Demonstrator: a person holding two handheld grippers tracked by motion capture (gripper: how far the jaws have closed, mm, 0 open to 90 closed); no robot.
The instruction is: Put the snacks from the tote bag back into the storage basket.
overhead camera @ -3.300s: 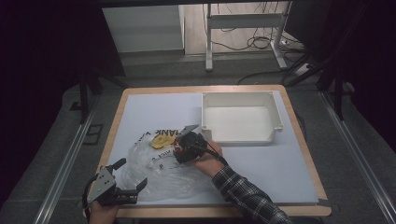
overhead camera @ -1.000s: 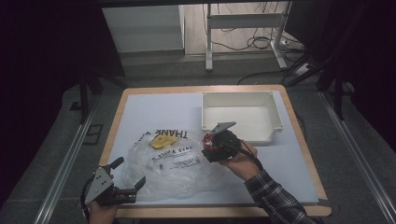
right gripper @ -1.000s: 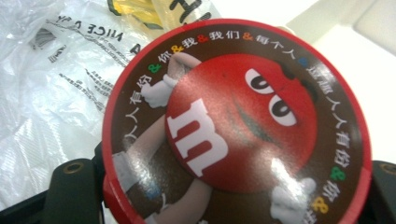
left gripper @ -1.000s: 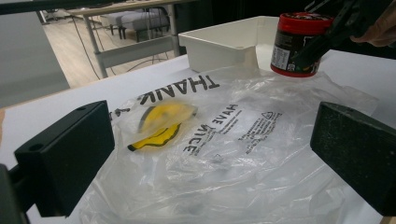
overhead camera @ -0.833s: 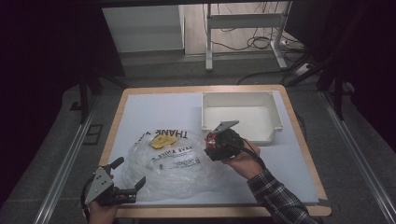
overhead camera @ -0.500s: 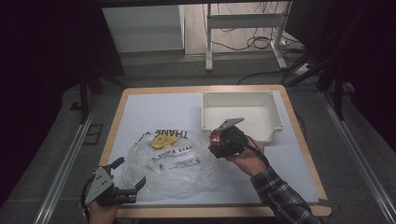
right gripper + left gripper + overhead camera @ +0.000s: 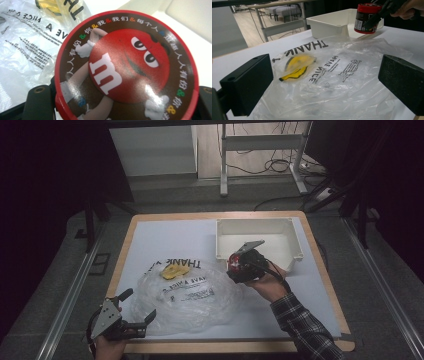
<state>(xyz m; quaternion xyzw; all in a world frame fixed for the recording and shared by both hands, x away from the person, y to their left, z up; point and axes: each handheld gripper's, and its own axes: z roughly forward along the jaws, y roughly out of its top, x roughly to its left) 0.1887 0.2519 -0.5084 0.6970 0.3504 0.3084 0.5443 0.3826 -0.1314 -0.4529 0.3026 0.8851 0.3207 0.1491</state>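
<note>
Since the earlier frames, the right gripper (image 7: 239, 265) has carried the red-lidded candy jar (image 7: 364, 18) from the plastic bag (image 7: 192, 295) to the near wall of the white bin (image 7: 297, 245), jaws clamped on its sides. Lift it over the rim before letting go. Left gripper (image 7: 131, 311) rests wide open at the bag's edge.

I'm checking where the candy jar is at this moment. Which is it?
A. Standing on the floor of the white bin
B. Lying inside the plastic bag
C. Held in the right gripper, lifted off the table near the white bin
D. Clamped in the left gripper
C: the right gripper is shut on the candy jar, holding it in the air just in front of the white bin, away from the plastic bag.
</note>
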